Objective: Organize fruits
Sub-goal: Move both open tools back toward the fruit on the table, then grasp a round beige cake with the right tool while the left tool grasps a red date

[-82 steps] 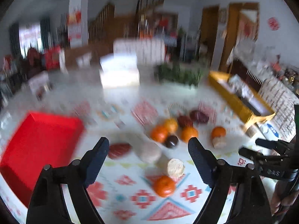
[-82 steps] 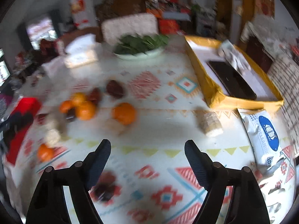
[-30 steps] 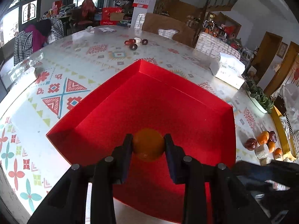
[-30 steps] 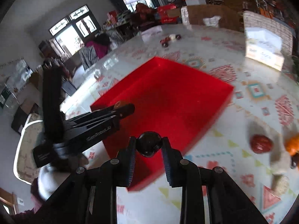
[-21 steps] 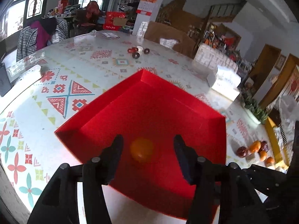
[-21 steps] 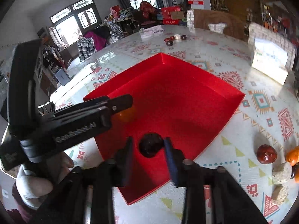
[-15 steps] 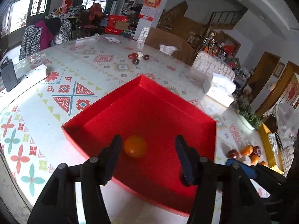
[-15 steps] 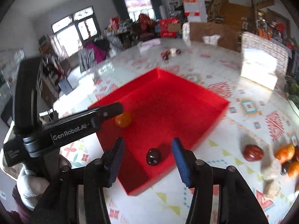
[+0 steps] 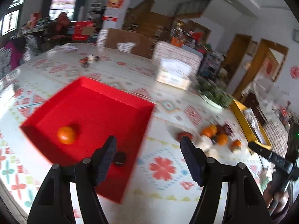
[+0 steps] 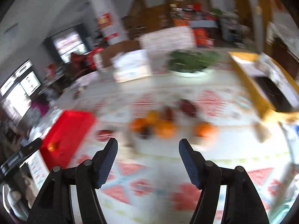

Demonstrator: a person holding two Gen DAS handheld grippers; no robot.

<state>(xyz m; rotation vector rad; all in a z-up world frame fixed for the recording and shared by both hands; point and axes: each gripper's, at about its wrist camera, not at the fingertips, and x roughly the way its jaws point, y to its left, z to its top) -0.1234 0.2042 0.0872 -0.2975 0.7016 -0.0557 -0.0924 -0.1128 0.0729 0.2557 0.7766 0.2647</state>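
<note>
Daylight enters from windows [image 9: 11, 21] far left of the jaws; interior evenly bright. Both views show fisheye bending and dark corner vignetting. Left wrist: mild smear. Right wrist: heavy motion blur ahead of the jaws; only the fingers [image 10: 106, 163] stay sharp.

Left claw [image 9: 148, 149] and right claw [image 10: 147, 151] have just been opening, both empty.

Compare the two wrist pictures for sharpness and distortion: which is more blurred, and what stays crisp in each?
Right wrist view: heavy motion smear, fruit pile and red tray only blobs; right hand-held gripper crisp. Left wrist view: milder blur, orange in the tray readable, left hand-held gripper sharp. Both show fisheye bending and dark corners.
</note>
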